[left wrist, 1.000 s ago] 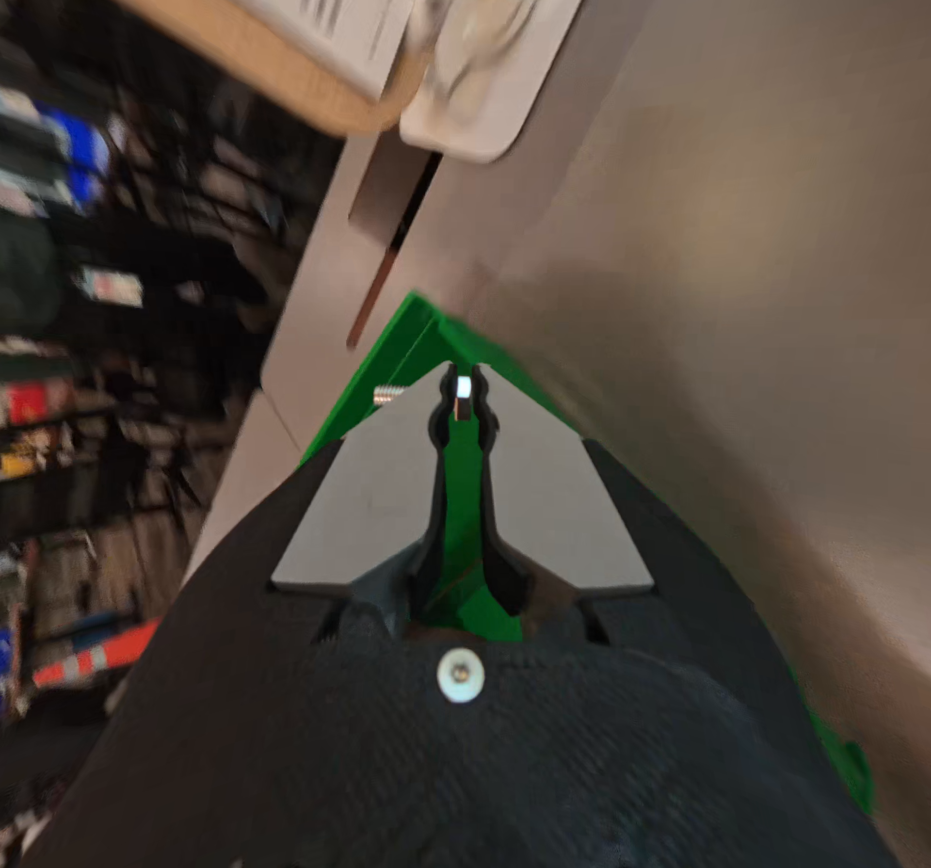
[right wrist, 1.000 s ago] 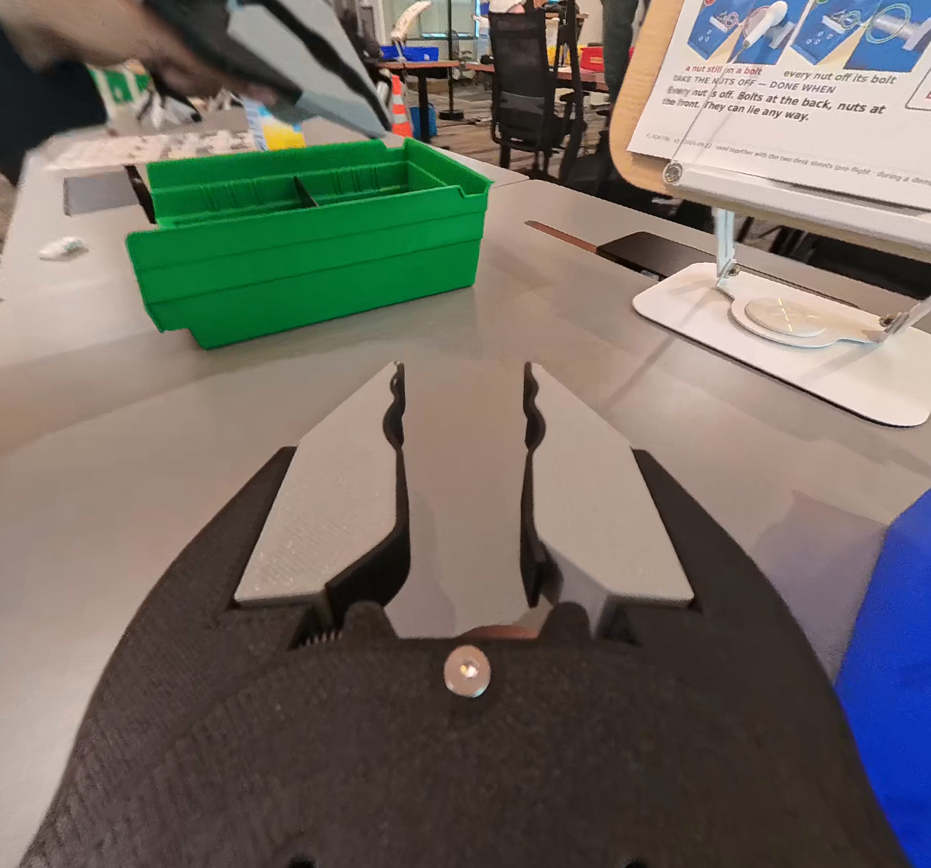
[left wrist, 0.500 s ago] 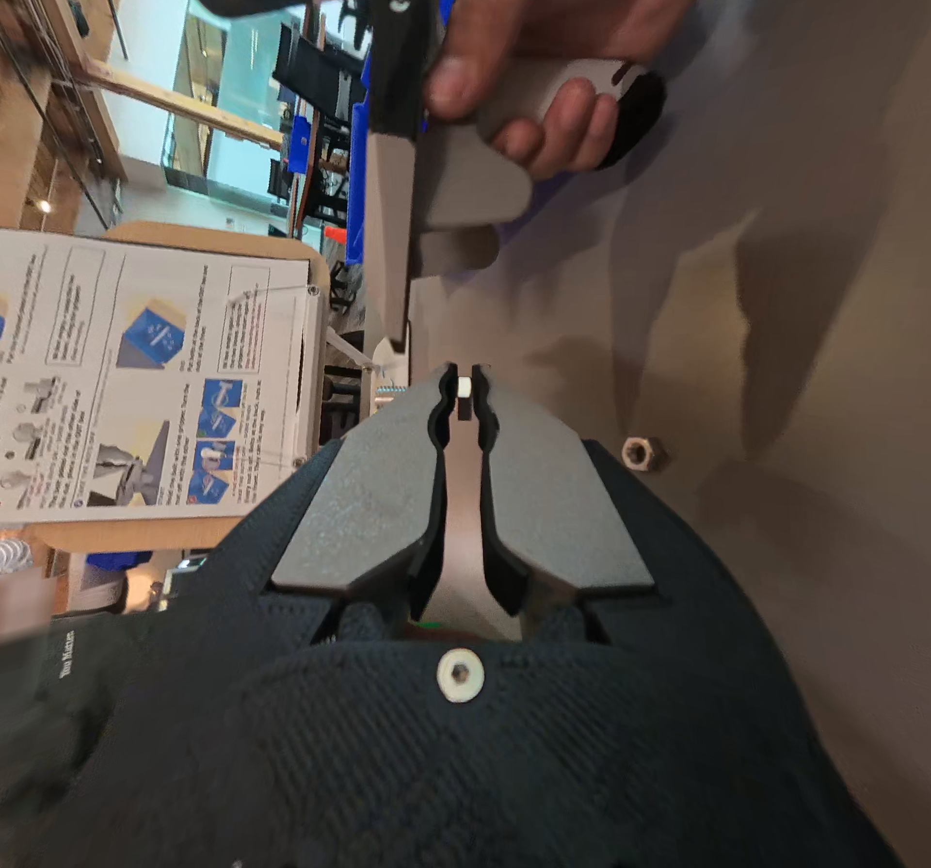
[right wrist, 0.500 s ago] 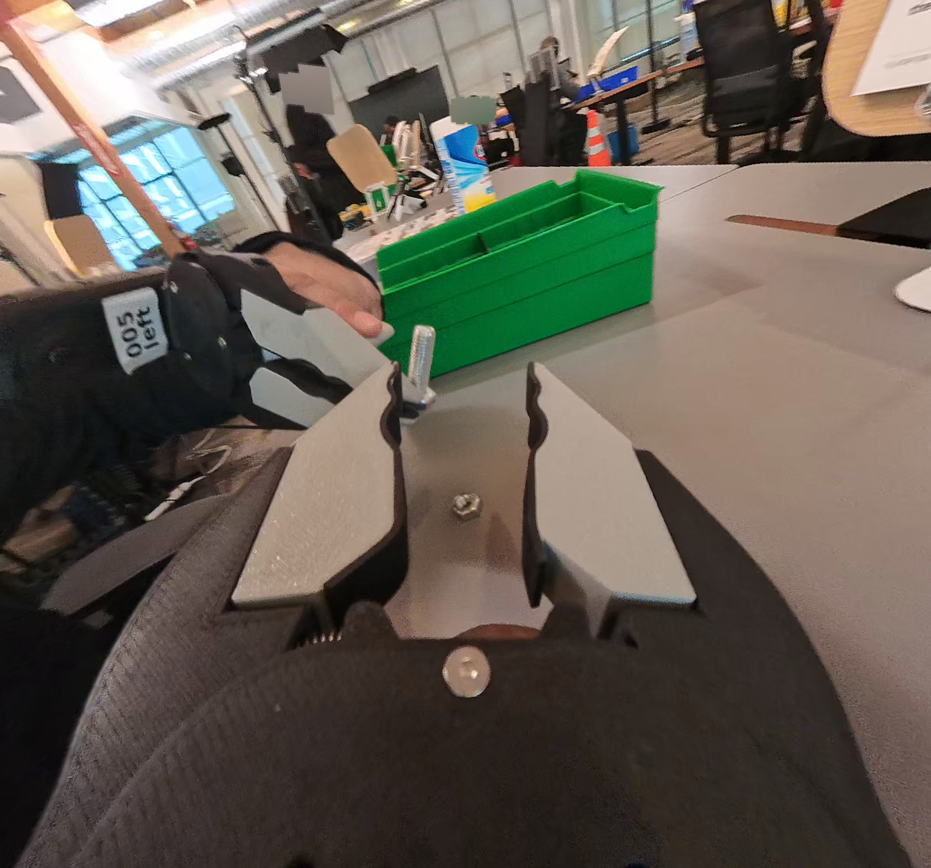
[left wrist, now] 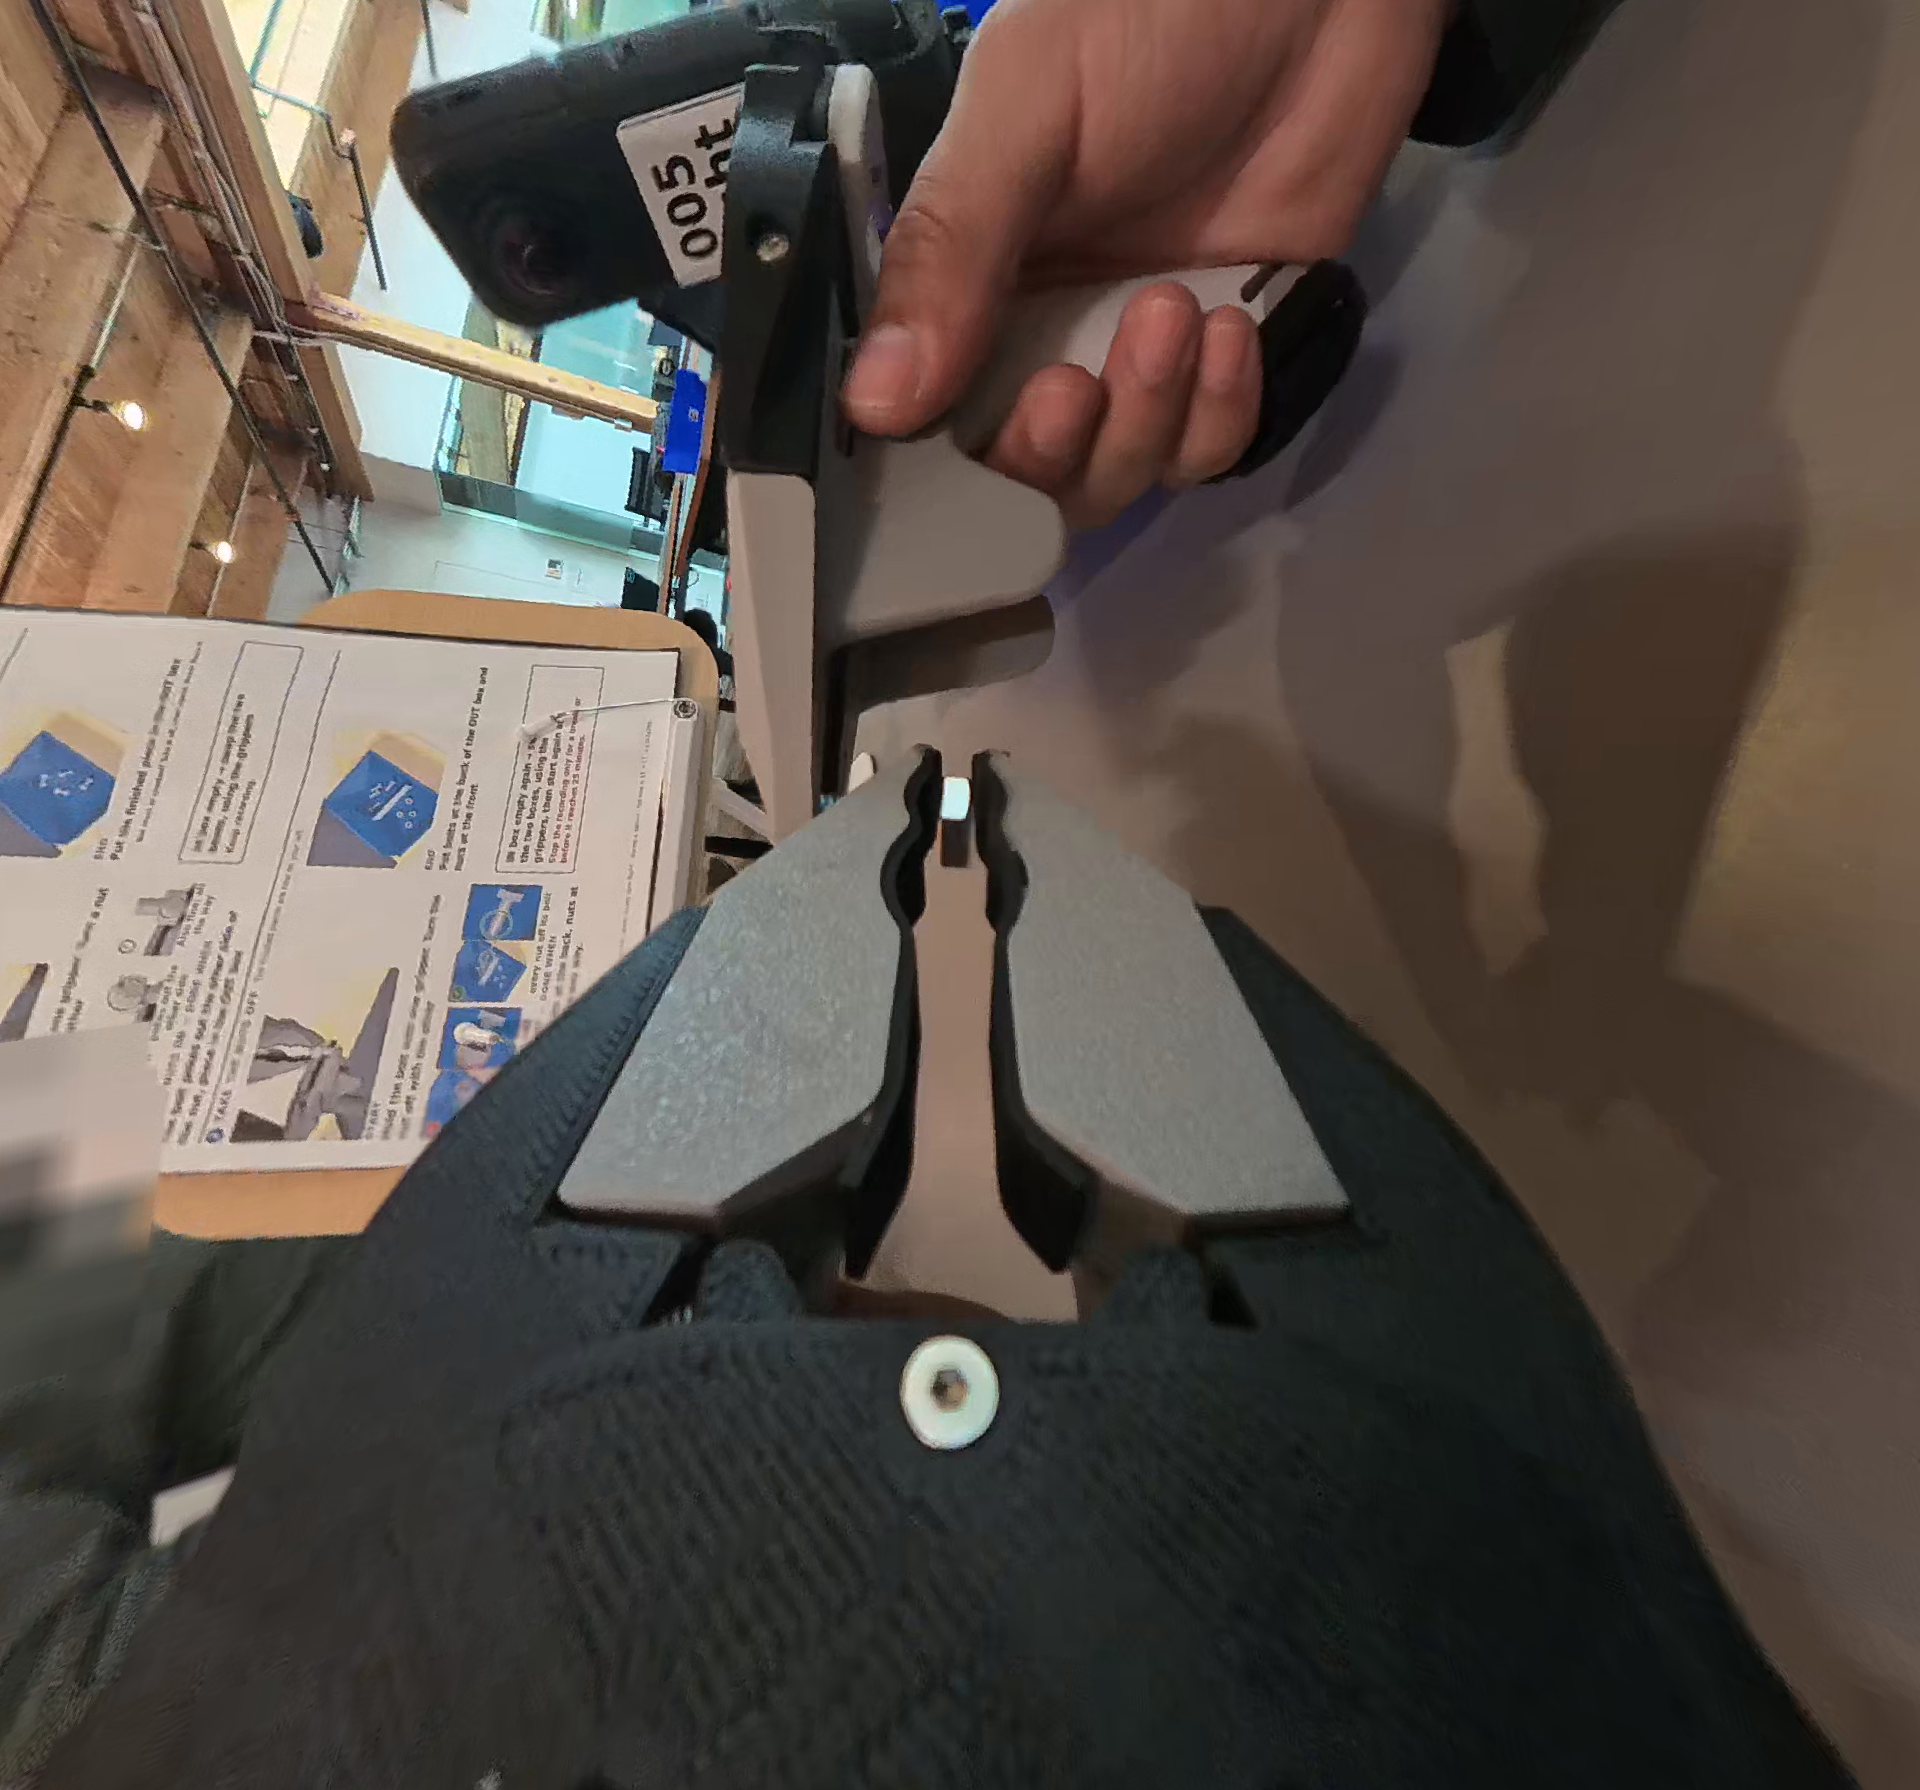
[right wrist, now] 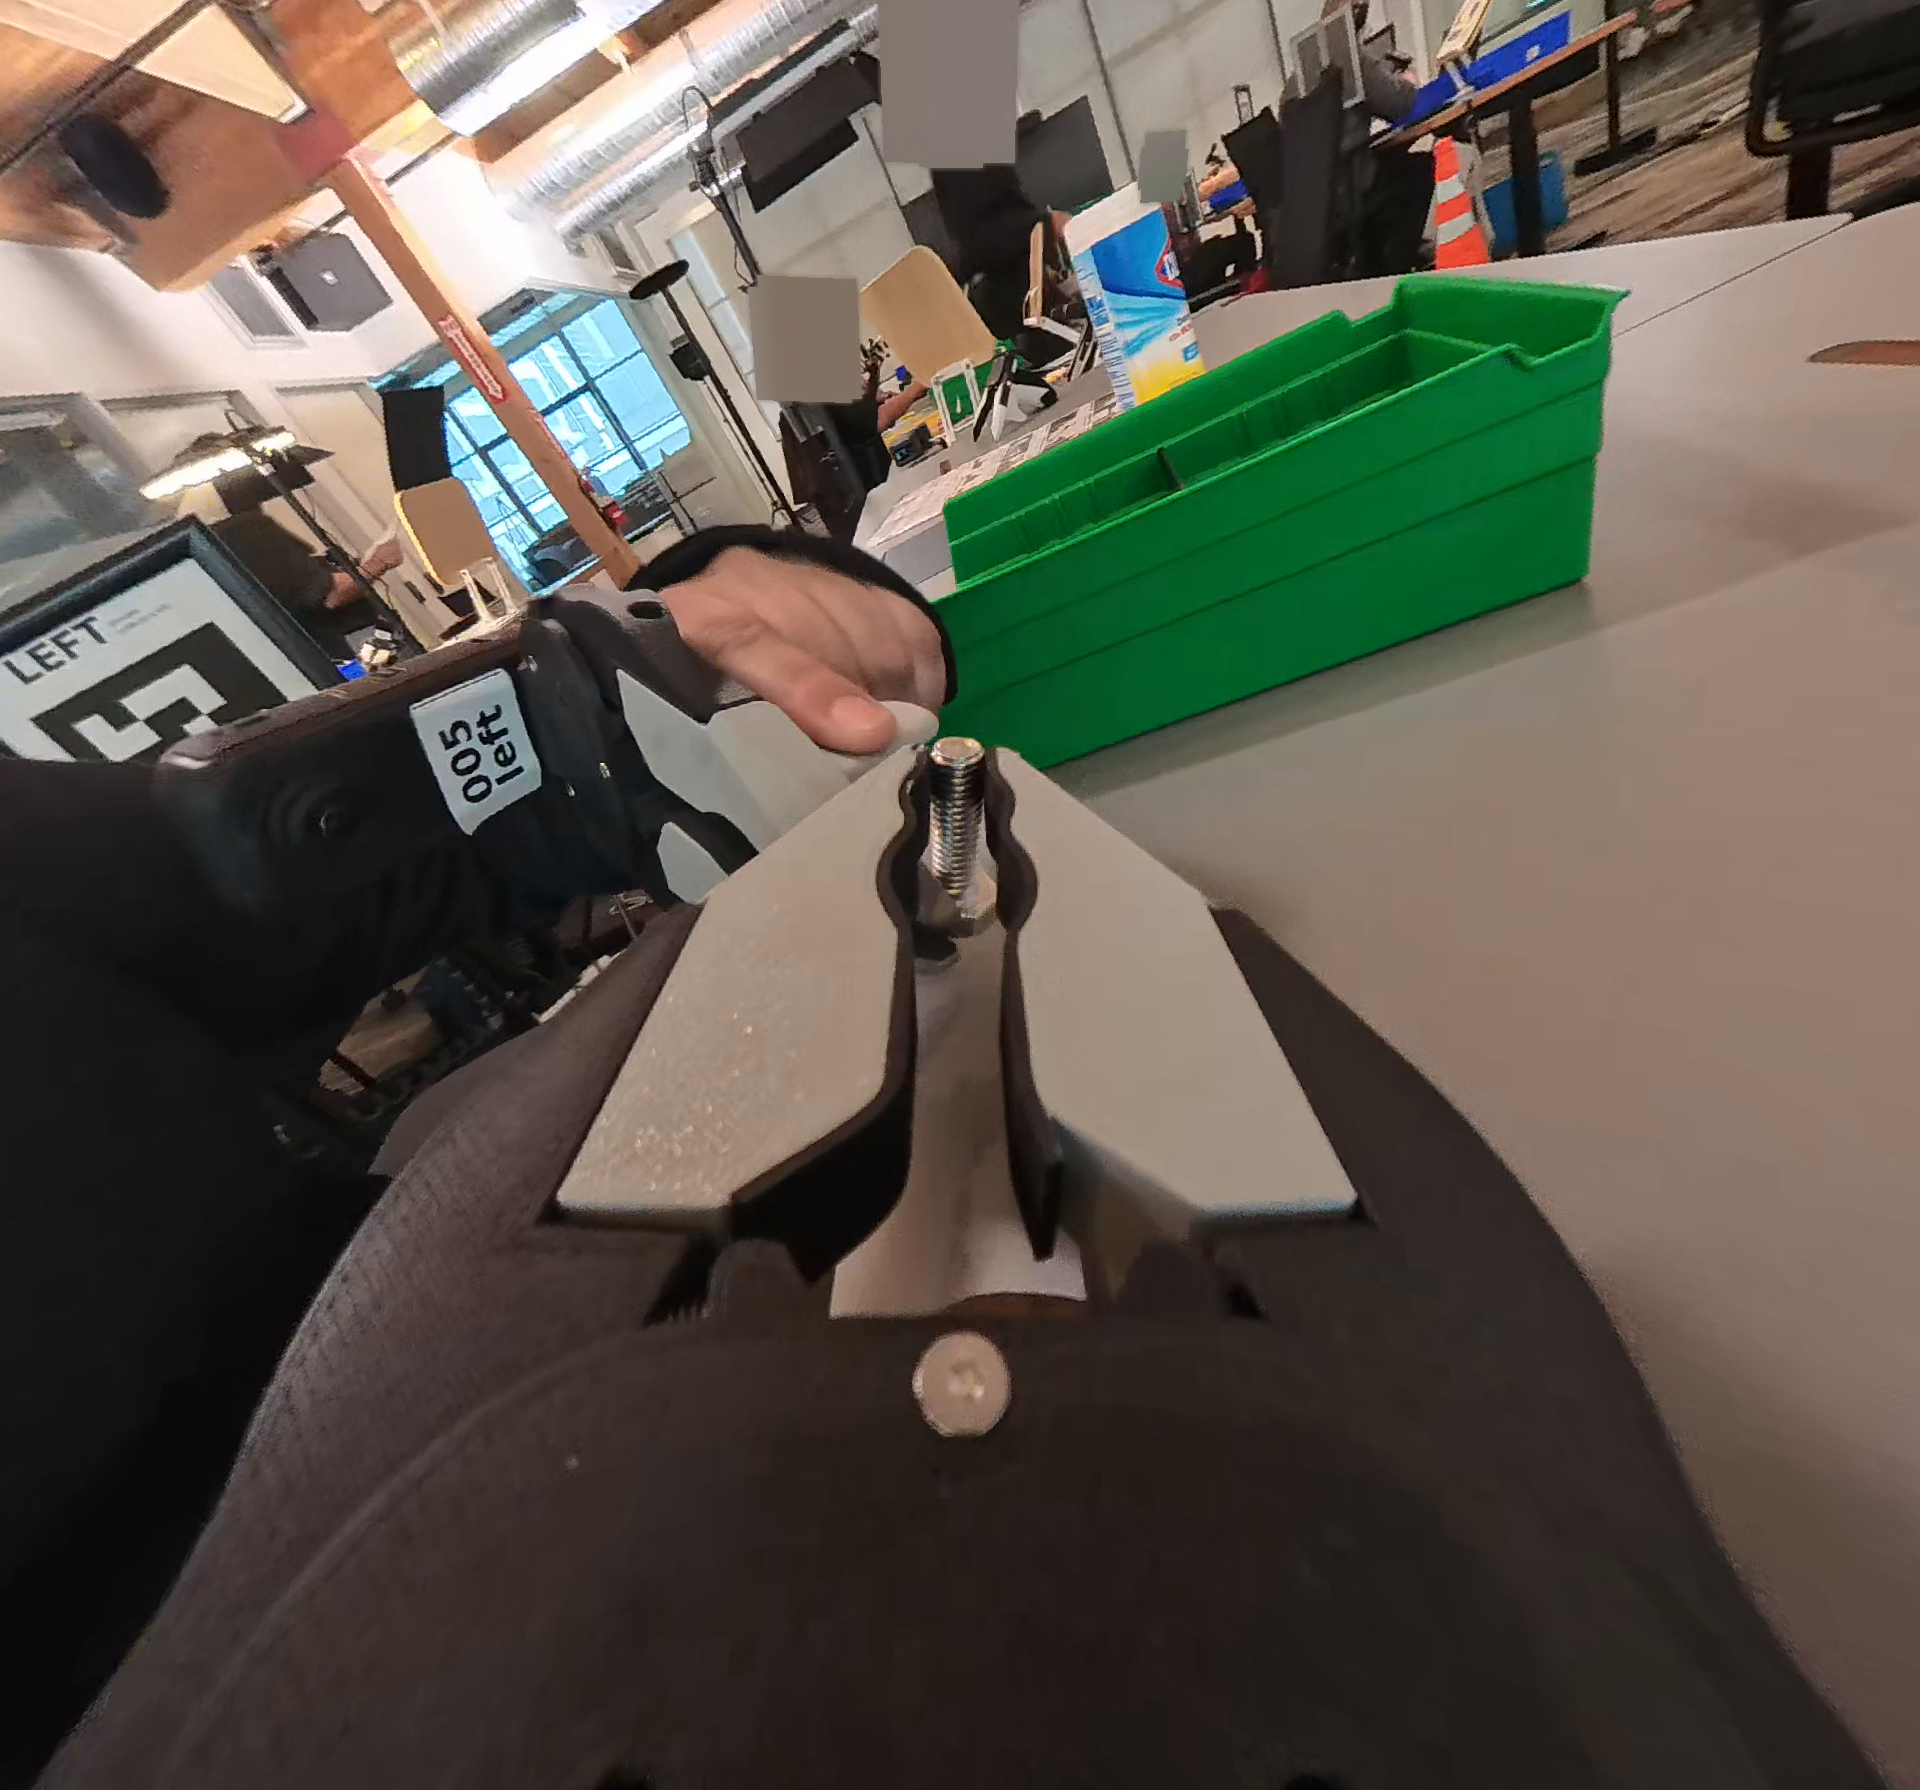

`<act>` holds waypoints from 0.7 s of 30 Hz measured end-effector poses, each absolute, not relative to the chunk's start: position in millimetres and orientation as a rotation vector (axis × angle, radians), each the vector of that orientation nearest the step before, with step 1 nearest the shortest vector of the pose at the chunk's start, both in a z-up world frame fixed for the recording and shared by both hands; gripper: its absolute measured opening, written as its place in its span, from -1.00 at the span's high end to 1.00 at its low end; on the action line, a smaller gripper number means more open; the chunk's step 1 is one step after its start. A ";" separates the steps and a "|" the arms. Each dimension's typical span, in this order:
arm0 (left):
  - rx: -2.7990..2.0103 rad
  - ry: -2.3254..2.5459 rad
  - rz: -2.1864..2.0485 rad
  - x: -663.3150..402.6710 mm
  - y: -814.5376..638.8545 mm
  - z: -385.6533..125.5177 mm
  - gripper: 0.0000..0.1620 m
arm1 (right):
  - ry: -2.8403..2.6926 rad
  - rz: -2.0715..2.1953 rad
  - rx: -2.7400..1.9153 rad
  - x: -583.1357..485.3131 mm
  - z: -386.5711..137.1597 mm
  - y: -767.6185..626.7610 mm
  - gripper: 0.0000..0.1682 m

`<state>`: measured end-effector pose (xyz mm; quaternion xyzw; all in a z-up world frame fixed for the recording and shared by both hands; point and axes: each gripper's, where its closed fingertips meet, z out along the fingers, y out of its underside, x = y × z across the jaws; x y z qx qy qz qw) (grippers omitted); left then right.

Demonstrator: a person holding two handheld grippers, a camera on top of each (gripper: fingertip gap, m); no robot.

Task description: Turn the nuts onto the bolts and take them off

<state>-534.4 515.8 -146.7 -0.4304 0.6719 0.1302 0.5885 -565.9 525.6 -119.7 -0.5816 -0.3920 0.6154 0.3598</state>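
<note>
Left claw (left wrist: pixel 956 821) nearly closed, pinching bolt (left wrist: pixel 954 831) head at tips. Right claw (right wrist: pixel 961 810) narrowed around upright bolt shank, above worktop (right wrist: pixel 1558 805).

A grey bench (right wrist: pixel 1558 805) stretches ahead of the tool. Beyond it stand office chairs (right wrist: pixel 1340 171) and desks (right wrist: pixel 1538 78), big windows (right wrist: pixel 561 410), silver ceiling ducts (right wrist: pixel 665 5) and wooden beams (left wrist: pixel 94 317).
</note>
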 end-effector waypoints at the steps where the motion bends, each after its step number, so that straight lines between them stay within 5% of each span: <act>1: -1.015 1.540 0.296 -535.6 517.8 -145.6 0.95 | -0.999 1.571 -1.498 -564.4 -119.1 528.2 0.93; 10: -1.418 1.215 -0.192 -559.8 527.0 -146.5 1.00 | -0.905 1.293 -1.538 -549.6 -120.6 559.1 0.93; 16: -1.656 0.959 -0.826 -543.1 533.5 -144.7 0.82 | -0.936 1.221 -1.462 -549.0 -112.7 555.0 0.92; 21: -1.631 0.964 -0.866 -527.8 545.9 -147.4 0.66 | -0.939 1.217 -1.469 -549.3 -114.7 556.4 0.92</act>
